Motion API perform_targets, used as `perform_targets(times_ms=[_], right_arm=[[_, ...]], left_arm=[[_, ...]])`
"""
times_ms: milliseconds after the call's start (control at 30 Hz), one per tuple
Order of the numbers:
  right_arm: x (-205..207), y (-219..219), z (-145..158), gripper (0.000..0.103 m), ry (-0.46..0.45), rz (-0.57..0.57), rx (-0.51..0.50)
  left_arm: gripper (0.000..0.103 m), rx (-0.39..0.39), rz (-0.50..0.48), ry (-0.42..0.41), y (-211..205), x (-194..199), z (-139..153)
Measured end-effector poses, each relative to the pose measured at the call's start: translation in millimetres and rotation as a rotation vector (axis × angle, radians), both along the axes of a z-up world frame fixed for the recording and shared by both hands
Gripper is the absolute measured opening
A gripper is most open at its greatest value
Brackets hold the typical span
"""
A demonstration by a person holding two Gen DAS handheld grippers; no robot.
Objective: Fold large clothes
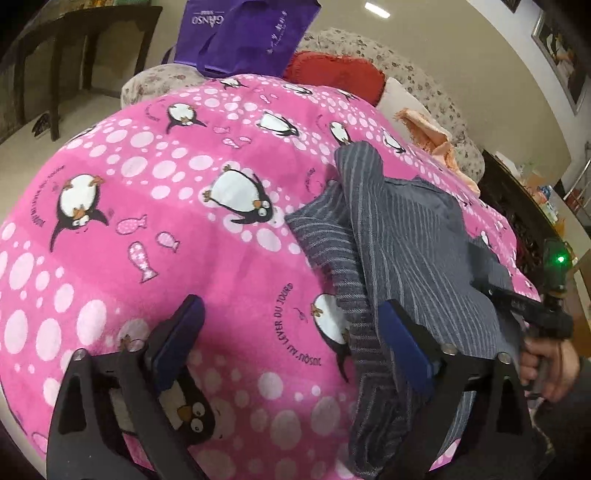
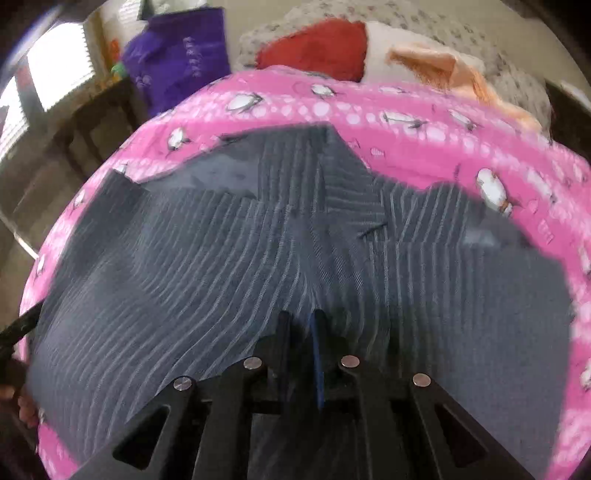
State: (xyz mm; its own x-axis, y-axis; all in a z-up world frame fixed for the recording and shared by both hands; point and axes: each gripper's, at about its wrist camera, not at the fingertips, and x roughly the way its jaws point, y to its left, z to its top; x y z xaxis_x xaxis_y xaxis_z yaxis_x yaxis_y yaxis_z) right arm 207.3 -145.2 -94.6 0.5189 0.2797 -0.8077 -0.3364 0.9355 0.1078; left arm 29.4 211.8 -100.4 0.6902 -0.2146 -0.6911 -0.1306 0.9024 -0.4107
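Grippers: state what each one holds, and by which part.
Right gripper is shut on a bunched fold of the striped garment. Left gripper is open, holding nothing.

Soft matt pink fleece blanket [image 1: 147, 184] with printed penguins, grey striped woven twill garment [image 2: 221, 258], matt black plastic left tool [image 1: 291, 332] with blue rubbery pads and shiny metal pins, purple non-woven fabric bag [image 1: 240, 33], dark wooden bench [image 1: 55, 48]

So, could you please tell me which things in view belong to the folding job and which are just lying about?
Part of the job:
- grey striped woven garment
- pink penguin-print blanket beneath it
- left gripper, open
- right gripper, shut on the garment

Lying about:
- purple fabric tote bag
- red cushion
- peach fringed cloth
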Motion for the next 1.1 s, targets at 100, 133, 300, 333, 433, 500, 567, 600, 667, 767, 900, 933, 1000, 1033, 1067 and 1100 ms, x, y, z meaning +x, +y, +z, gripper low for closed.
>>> perform_targets(times_ms=[100,133,300,333,433,500,567,600,667,767,900,933,1000,1033,1067,1100], right_arm=[[-3.7,2.7,12.7,0.008,0.004,0.009,-0.007],[-9.7,1.5,22.3,0.008,-0.019,0.025,-0.004],[-81.8,-36.4,73.1,0.011,-0.218,0.068,-0.056],[-100.8,-58.4,74.6,0.011,-0.250,0.040,-0.085],[-131.1,-102.3,66.7,0.011,-0.274,-0.041,-0.138],[-148.5,-135.8,57.0,0.011,-0.272,-0.130,-0.164],[-157.9,-163.9,42.9,0.011,-0.245,-0.213,-0.169],[-161.2,-179.6,33.3,0.011,-0.213,-0.261,-0.166],[-163.3,-202.1,14.6,0.011,-0.154,-0.341,-0.136],[-161.9,-225.5,-15.2,0.011,-0.061,-0.430,-0.047],[-162.0,-222.3,-18.9,0.014,-0.084,-0.434,-0.069],[-161.5,-220.3,-19.0,0.015,-0.088,-0.430,-0.083],[-163.2,-218.5,-18.6,0.015,-0.095,-0.428,-0.095],[-163.0,-218.5,-18.0,0.016,-0.095,-0.429,-0.093],[-161.9,-218.7,-17.9,0.016,-0.096,-0.430,-0.087],[-160.8,-219.9,-18.9,0.016,-0.096,-0.430,-0.080]], left_arm=[[0.102,0.023,-0.022,0.039,-4.6,7.6,1.7],[0.102,0.028,-0.026,0.051,-5.5,9.3,3.9],[0.102,-0.162,-0.103,-0.020,-8.2,12.7,17.2],[0.102,-0.166,-0.126,-0.015,-13.3,18.9,15.5],[0.102,-0.193,-0.188,0.063,-25.8,41.4,-2.9],[0.102,-0.211,-0.245,0.050,-33.8,47.9,-1.5],[0.102,-0.286,-0.327,0.062,-39.4,56.2,-2.8],[0.102,-0.294,-0.364,0.077,-42.6,62.5,-3.1],[0.102,-0.275,-0.381,0.096,-42.8,75.6,-1.7],[0.102,-0.298,-0.357,0.109,-31.7,91.6,0.3],[0.101,-0.302,-0.519,0.146,-50.4,86.9,4.3],[0.099,-0.244,-0.561,0.154,-59.7,82.6,5.7],[0.090,-0.148,-0.571,0.160,-66.1,79.8,4.6],[0.083,-0.141,-0.554,0.158,-63.7,82.0,3.5],[0.081,-0.152,-0.527,0.151,-59.9,84.6,3.1],[0.077,-0.159,-0.494,0.144,-56.9,86.4,2.8]])
